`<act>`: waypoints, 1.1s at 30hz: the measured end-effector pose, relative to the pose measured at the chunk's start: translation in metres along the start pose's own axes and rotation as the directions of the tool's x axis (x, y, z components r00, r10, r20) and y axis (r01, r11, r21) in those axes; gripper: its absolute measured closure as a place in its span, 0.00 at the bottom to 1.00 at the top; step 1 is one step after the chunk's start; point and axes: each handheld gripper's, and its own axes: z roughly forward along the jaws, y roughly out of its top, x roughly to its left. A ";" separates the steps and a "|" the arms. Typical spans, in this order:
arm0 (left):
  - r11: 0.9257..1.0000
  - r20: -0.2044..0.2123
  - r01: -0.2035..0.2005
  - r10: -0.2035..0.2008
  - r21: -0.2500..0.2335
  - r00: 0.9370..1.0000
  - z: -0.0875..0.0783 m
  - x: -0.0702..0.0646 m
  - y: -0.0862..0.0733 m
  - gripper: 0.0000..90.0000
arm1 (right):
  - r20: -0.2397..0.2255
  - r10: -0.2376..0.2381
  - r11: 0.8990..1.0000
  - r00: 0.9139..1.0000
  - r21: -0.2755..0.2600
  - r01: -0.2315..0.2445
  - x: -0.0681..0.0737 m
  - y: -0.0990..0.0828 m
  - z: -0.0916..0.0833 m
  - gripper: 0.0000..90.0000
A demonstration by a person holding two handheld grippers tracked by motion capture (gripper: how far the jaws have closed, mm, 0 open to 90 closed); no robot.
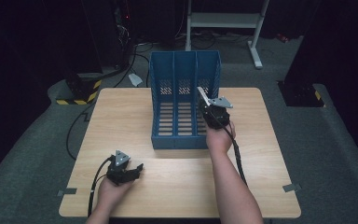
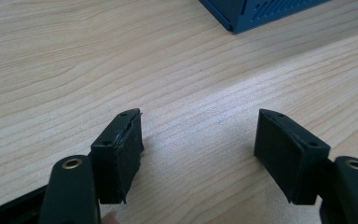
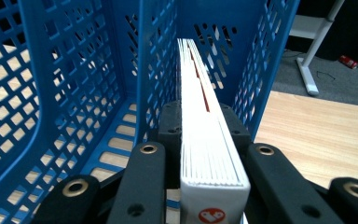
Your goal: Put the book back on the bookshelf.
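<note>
**Book held on edge at mouth of rightmost rack slot**

Right tool [image 3: 209, 140]: pressed together on a white book [image 3: 205, 135], pads gripping both covers just behind the spine end. Page block seen edge-on, rising from between the jaws and running straight away from the tool. Long axis of the book in line with the tool's own pointing direction, and in line with the slot ahead.

Directly ahead of that tool: blue file rack [image 3: 74, 93], three compartments, open front facing the person. Far end of the book already between the perforated divider at its left and the outer wall at its right, inside the rightmost compartment. Small gap to either wall; contact with the slatted floor not determinable. In the high view, right tool [image 1: 209, 105] over the front right corner of the rack [image 1: 184, 65], hand just behind it.

Judgement: insertion under way, not finished. Coming move turns on keeping the book's long axis parallel to the divider while pushing further in and down; any yaw likely to catch a corner on the mesh.

Left tool [image 2: 198, 140]: jaws spread, nothing between them, low over bare worktop [image 2: 121, 56], rack corner well ahead and to its right. In the high view, left tool [image 1: 123, 170] near the front edge, well apart from the rack. Right hand clearly the nearer.
</note>
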 end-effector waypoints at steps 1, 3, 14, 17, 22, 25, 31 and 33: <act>1.000 0.000 0.000 0.000 0.000 1.000 0.000 0.000 0.000 0.36 | 0.001 0.002 1.000 1.000 0.000 -0.002 0.000 -0.001 0.001 0.84; 1.000 0.000 0.000 0.000 0.000 1.000 0.000 0.000 0.000 0.36 | 0.004 0.008 1.000 1.000 0.005 -0.008 0.000 -0.003 0.002 0.84; 1.000 -0.002 -0.002 0.002 -0.001 1.000 0.000 0.000 0.000 0.36 | 0.008 0.005 1.000 1.000 0.013 -0.005 0.001 -0.016 -0.001 0.83; 1.000 -0.002 -0.002 0.002 -0.001 1.000 0.000 0.000 0.000 0.36 | 0.013 -0.007 1.000 1.000 0.027 0.006 0.003 -0.021 -0.004 0.83; 1.000 -0.001 0.000 0.000 -0.002 1.000 0.000 0.000 0.000 0.36 | 0.017 -0.008 0.999 1.000 0.046 0.007 0.006 -0.028 -0.007 0.83; 1.000 -0.001 0.000 0.000 -0.001 1.000 0.000 0.000 0.000 0.36 | 0.016 -0.016 0.998 1.000 0.053 0.016 0.006 -0.030 -0.009 0.83; 1.000 -0.001 0.000 0.000 -0.001 1.000 0.000 0.000 0.000 0.36 | 0.018 -0.017 0.998 1.000 0.062 0.016 0.006 -0.036 -0.010 0.83; 1.000 -0.002 -0.002 0.002 -0.001 1.000 0.000 0.000 0.000 0.36 | 0.017 -0.018 0.998 1.000 0.066 0.017 0.007 -0.038 -0.011 0.82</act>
